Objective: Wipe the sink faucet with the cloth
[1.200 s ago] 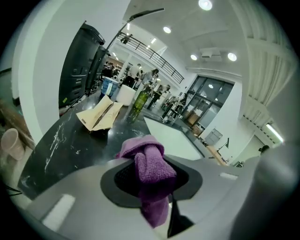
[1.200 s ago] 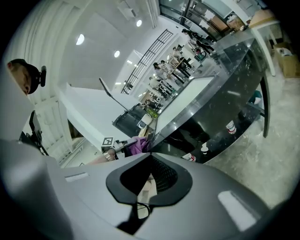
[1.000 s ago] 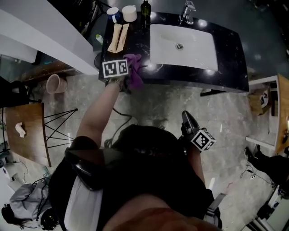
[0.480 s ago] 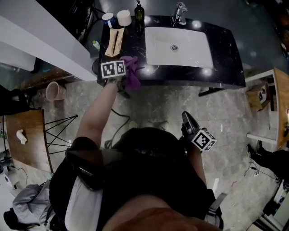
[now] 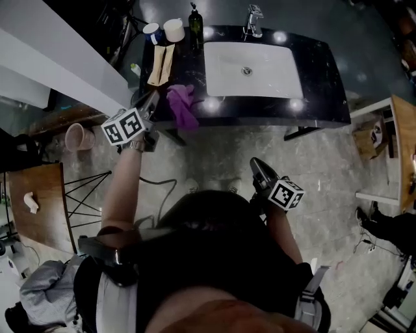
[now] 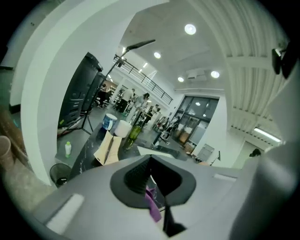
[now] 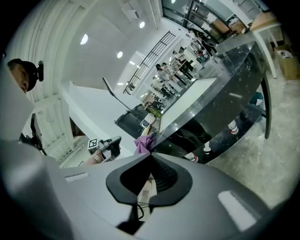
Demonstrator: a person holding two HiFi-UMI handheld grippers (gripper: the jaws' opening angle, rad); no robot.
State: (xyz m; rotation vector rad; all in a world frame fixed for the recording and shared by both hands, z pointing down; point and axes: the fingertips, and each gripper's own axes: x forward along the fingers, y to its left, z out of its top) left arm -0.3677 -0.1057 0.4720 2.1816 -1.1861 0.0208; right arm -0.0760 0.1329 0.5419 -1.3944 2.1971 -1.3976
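The right gripper [image 7: 151, 156] has its jaws pressed together with nothing between them; past their tips a purple cloth [image 7: 143, 143] hangs over the near corner of a curved black marble countertop [image 7: 220, 79]; a white sink basin [image 7: 190, 98] is set into that top further along; small bottles [image 7: 233, 127] stand beneath it above the pale stone floor [image 7: 276, 140]; the left gripper [image 7: 115, 140], its jaws just closing on nothing, is left of the cloth, apart from it.

The purple cloth [image 5: 182, 106] lies crumpled over the front edge of the black bench [image 5: 325, 78]. The chrome faucet [image 5: 253, 19] stands upright behind the white sink [image 5: 273, 75].
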